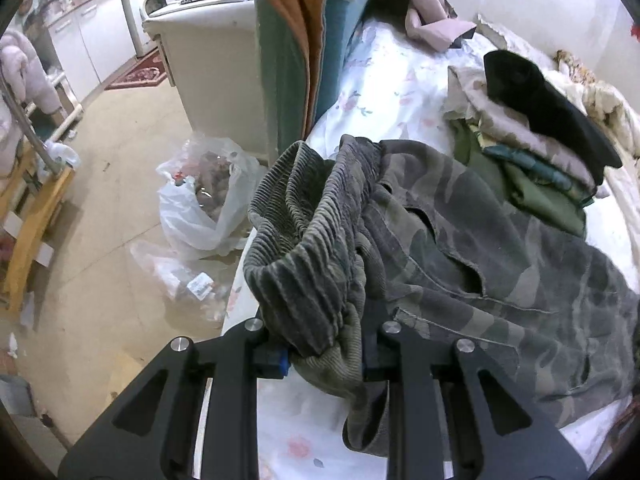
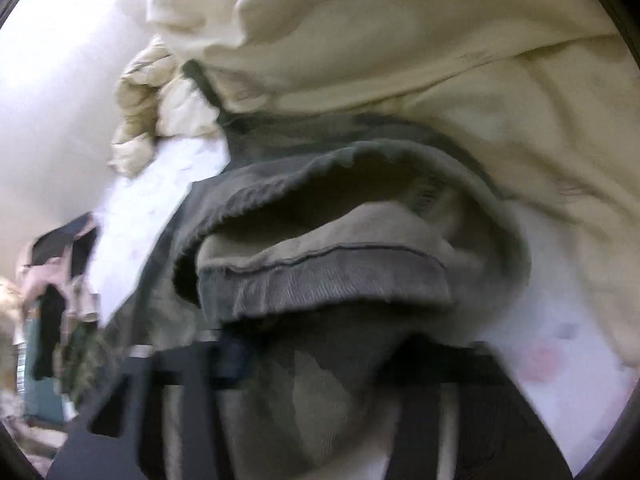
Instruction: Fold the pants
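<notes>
Camouflage pants (image 1: 460, 240) waistband pinched in left tool (image 1: 324, 360), hem in right tool (image 2: 320, 364)

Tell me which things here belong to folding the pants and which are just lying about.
For the job:
camo pants
left gripper, gripping the ribbed waistband
right gripper, holding a hem
flowered bedsheet

Lying about:
stack of folded clothes
plastic bag on the floor
cream blanket

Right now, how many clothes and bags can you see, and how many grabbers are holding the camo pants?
Camo pants: 1
Grippers clamped on them: 2, the left gripper on the ribbed waistband, the right gripper on a leg hem
Stack of folded clothes on the bed: 1
Pink garment by the wall: 1
Plastic bags on the floor: 2
Total: 7
</notes>
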Available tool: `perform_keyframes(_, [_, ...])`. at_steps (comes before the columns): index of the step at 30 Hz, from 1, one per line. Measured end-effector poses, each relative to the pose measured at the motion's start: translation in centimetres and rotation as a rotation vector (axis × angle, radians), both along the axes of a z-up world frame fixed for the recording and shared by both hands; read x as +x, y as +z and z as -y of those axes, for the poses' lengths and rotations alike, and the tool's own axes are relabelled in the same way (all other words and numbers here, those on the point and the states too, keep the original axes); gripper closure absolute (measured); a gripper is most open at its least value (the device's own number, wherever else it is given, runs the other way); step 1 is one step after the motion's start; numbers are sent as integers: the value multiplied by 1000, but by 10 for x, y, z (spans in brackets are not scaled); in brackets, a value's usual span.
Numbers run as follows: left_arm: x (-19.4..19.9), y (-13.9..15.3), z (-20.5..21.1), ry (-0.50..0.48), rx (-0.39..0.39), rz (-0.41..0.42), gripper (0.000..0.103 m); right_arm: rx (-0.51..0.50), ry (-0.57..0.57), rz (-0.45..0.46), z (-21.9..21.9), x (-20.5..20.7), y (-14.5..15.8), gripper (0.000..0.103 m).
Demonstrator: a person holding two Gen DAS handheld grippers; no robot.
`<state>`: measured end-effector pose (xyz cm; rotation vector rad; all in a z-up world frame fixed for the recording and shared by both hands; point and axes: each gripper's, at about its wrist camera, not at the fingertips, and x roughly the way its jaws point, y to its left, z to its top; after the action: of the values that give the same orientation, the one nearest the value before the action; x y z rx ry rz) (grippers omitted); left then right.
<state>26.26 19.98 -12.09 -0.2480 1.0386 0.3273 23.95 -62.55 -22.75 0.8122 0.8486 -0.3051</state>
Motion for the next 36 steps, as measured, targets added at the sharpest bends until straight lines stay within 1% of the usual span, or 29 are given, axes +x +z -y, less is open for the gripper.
perform_keyframes(2, [1,1,3,-5,20,1,84,-30,-9,-13,-3,1,2,91])
perform_keyframes(3, [1,4,4,-9,25,4,84,-47,-9,-14,-4,0,5,93])
perform_keyframes(5, [0,11,3,-19,9,21,86,-71,-11,-13,-7,-1,12,94])
perform_keyframes(7, [-4,24,2,-28,-13,54,86,-91,-18,1,-10,-3,24,95])
perform_keyframes(10, [-16,51,2,-43,-31,107,87,-133,-13,24,-17,-10,51,95])
perform_keyframes(14, [-41,80,-2,-45,-45,156,87,-138,0,49,-30,-20,83,96])
perform_keyframes(15, [-48,86,-6,-37,-53,160,87,-137,2,44,-36,-26,91,96])
perform_keyframes(17, [-61,94,-17,-14,-66,166,87,-119,9,27,-45,-36,96,96])
perform_keyframes(19, [-81,102,-36,26,-91,171,87,-122,34,-1,-56,-47,98,96])
perform_keyframes(23, [-124,103,-76,104,-126,132,88,-102,63,-77,-80,-72,92,96])
perform_keyframes(26, [-166,101,-106,153,-183,99,87,-30,56,-152,-99,-102,77,96])
perform_keyframes(27, [-179,102,-115,164,-200,96,87,-8,56,-162,-104,-111,73,96])
perform_keyframes(28, [-192,102,-121,172,-208,95,87,12,58,-176,-107,-123,70,96])
perform_keyframes(30, [-210,104,-129,171,-188,94,87,50,69,-194,-115,-138,65,96])
perform_keyframes(32, [-220,103,-135,173,-166,78,87,74,92,-205,-119,-148,60,94])
perform_keyframes(33, [-221,98,-138,180,-170,63,87,79,108,-232,-121,-150,54,90])
perform_keyframes(34, [-220,91,-140,185,-179,42,87,83,119,-250,-122,-152,50,89])
perform_keyframes(36, [-214,83,-141,187,-168,14,87,80,106,-287,-119,-156,43,83])
